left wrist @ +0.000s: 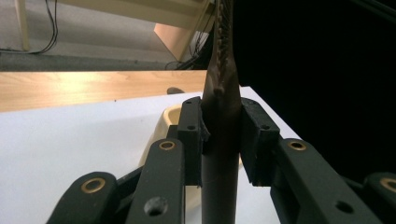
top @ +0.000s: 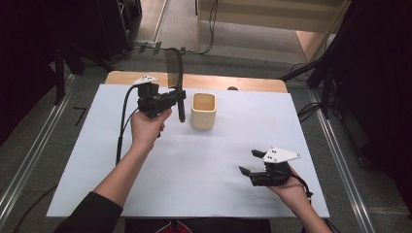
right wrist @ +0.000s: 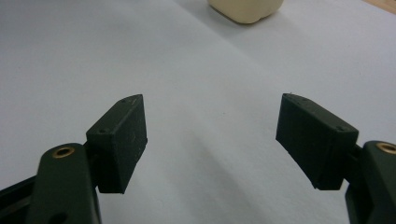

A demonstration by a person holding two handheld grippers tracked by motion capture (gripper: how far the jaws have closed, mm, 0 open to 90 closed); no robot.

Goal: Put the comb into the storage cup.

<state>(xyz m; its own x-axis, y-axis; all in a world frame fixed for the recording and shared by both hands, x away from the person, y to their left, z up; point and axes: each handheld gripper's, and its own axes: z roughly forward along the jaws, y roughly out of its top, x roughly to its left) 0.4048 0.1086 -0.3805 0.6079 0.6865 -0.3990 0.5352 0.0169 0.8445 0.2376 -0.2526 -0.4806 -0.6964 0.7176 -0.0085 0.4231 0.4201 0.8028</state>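
A cream square cup (top: 203, 110) stands upright on the white table cover (top: 194, 184), toward the far middle. Just left of it my left gripper (top: 180, 96) is shut on the handle of a dark brown kitchen utensil (top: 174, 65), held upright with its wide head on top and its handle end hanging beside the cup. In the left gripper view the utensil (left wrist: 222, 93) rises between the pads of the left gripper (left wrist: 222, 135), with the cup (left wrist: 163, 126) behind. My right gripper (top: 248, 161) rests at the near right, open and empty. The right gripper view has the right gripper (right wrist: 210, 135) pointing toward the cup (right wrist: 245, 9).
A strip of bare wooden tabletop (top: 218, 82) runs along the far edge. A small dark object (top: 232, 88) sits there behind the cup. Black stands and cables (top: 311, 73) surround the table on the floor.
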